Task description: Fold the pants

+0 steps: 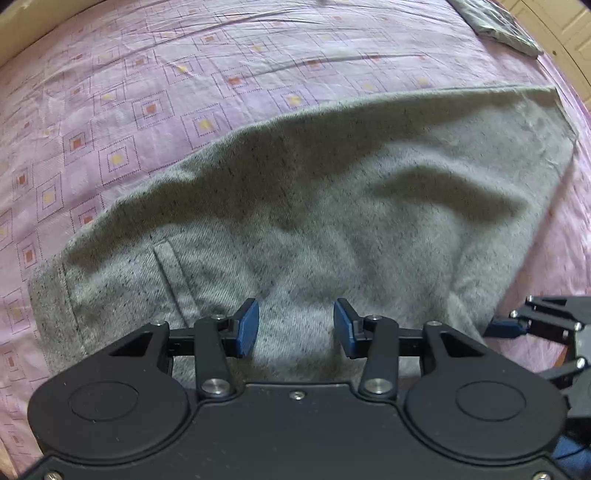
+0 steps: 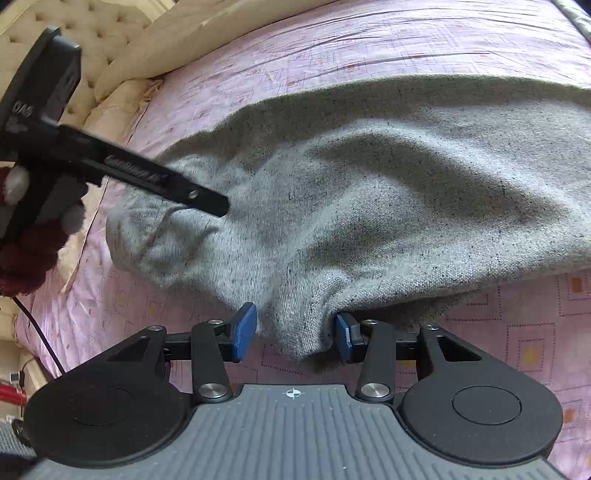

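Left wrist view: speckled grey woven pants [image 1: 314,206] fill mid-frame, lying on a pink bedsheet with a square print [image 1: 129,92]. Left gripper [image 1: 295,328] spread wide above the cloth, pinching nothing. Dark folded item [image 1: 495,22] upper right, possibly clothing.

Right wrist view: right gripper [image 2: 295,332] spread, a drooping fold of the pants [image 2: 369,192] between its blue pads [image 2: 243,332]. Cream tufted headboard [image 2: 110,33] upper left.

Both wrist views look forward, low and close; they share the grey pants [image 1: 332,206] on the bed
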{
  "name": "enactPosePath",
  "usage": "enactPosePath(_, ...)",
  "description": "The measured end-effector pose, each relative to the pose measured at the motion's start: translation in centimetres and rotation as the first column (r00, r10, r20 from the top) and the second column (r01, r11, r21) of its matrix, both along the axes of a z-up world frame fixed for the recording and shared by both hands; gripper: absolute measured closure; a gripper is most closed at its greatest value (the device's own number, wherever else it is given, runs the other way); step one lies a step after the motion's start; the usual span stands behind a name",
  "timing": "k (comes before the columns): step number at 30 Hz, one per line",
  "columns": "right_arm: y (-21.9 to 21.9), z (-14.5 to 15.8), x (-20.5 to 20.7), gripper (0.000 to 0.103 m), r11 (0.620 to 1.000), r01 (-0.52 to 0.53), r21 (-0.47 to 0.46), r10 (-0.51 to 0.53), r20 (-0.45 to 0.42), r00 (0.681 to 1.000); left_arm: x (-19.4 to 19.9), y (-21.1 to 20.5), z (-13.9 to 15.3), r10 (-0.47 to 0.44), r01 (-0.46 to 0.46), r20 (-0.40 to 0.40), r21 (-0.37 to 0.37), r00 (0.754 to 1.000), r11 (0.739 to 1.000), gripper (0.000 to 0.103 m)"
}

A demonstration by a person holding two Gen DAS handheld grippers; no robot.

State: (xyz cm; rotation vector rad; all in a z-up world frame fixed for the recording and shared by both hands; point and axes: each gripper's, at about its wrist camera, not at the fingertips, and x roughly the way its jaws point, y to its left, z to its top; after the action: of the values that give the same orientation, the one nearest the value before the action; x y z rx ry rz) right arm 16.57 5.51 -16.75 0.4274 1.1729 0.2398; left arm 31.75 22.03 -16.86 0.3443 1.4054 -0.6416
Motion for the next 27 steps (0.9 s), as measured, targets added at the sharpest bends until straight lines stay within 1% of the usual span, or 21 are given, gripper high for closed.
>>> enactPosePath(1,0.0,0.0,-0.1,0.059,1.0,-0.015,0.013,0.015,-0.004,1.0,-0.2,0.5,-0.1,-0.01,0.01,0.008,0.017,1.0,1.0,0.05)
enactPosePath(3,-0.5,0.0,-0.7,0.06,0.997,-0.034,0.073,0.034,-0.003,0.999,-0.2,1.7,-0.8,-0.016,0.015,0.008,0.052,1.0,0.999,0.049)
enactPosePath(5,-0.6,0.2,-1.1,0.061,0.99,-0.049,0.129,0.048,0.008,0.999,0.3,2.8,-1.5,0.014,-0.013,-0.009,0.069,1.0,0.998,0.046)
enactPosePath(7,-0.6,0.4,-1.1,0.062,0.989,-0.052,0.14,0.05,0.014,0.999,1.1,3.8,-1.7,0.066,-0.065,-0.047,0.028,0.997,0.998,0.046)
enactPosePath(9,-0.5,0.2,-0.9,0.063,0.991,-0.051,0.123,0.051,0.003,0.999,1.7,4.2,-1.7,0.109,-0.108,-0.069,0.012,0.992,0.994,0.046)
enactPosePath(10,-0.4,0.2,-0.9,0.065,0.993,-0.053,0.103,0.053,0.003,0.999,1.8,4.2,-1.8,0.119,-0.118,-0.072,0.011,0.99,0.993,0.046)
enactPosePath(13,0.0,0.0,-0.7,0.078,0.996,-0.072,0.05,0.072,0.0,0.997,1.5,3.9,-1.8,0.113,-0.112,-0.059,0.016,0.992,0.994,0.046)
enactPosePath(14,0.3,0.0,-0.8,0.09,0.997,-0.078,0.016,0.078,-0.003,0.997,1.4,3.8,-1.8,0.107,-0.106,-0.055,0.018,0.993,0.994,0.046)
enactPosePath(15,0.7,0.1,-0.8,0.096,0.995,-0.093,-0.029,0.093,-0.002,0.996,1.3,3.8,-1.8,0.096,-0.095,-0.05,0.02,0.994,0.995,0.046)
enactPosePath(17,1.6,0.7,-1.4,0.097,0.986,-0.15,-0.077,0.153,0.035,0.988,1.3,3.8,-1.9,0.073,-0.071,-0.048,0.025,0.996,0.997,0.046)
enactPosePath(18,2.6,1.0,-1.9,0.097,0.971,-0.21,-0.113,0.216,0.048,0.975,1.5,3.7,-2.2,0.068,-0.067,-0.055,0.023,0.996,0.997,0.046)
enactPosePath(19,3.9,1.2,-2.6,0.097,0.942,-0.284,-0.179,0.3,0.063,0.952,1.7,3.6,-2.3,0.069,-0.068,-0.066,0.019,0.995,0.998,0.046)
enactPosePath(20,5.2,1.2,-3.5,0.097,0.896,-0.366,-0.253,0.394,0.07,0.916,2.0,3.6,-2.4,0.071,-0.07,-0.075,0.017,0.995,0.997,0.046)
enactPosePath(21,5.9,0.9,-4.0,0.097,0.871,-0.404,-0.279,0.437,0.065,0.897,2.3,3.7,-2.6,0.078,-0.077,-0.085,0.014,0.993,0.997,0.046)
enactPosePath(22,6.2,0.6,-4.2,0.097,0.865,-0.41,-0.29,0.444,0.06,0.894,2.6,3.6,-2.6,0.087,-0.086,-0.093,0.015,0.992,0.996,0.046)
enactPosePath(25,6.4,0.0,-3.8,0.097,0.873,-0.378,-0.307,0.409,0.039,0.912,2.6,3.5,-2.3,0.105,-0.103,-0.094,0.024,0.99,0.994,0.046)
enactPosePath(27,6.2,0.0,-3.9,0.092,0.887,-0.357,-0.294,0.378,0.016,0.926,2.1,3.4,-1.8,0.102,-0.099,-0.071,0.041,0.992,0.994,0.046)
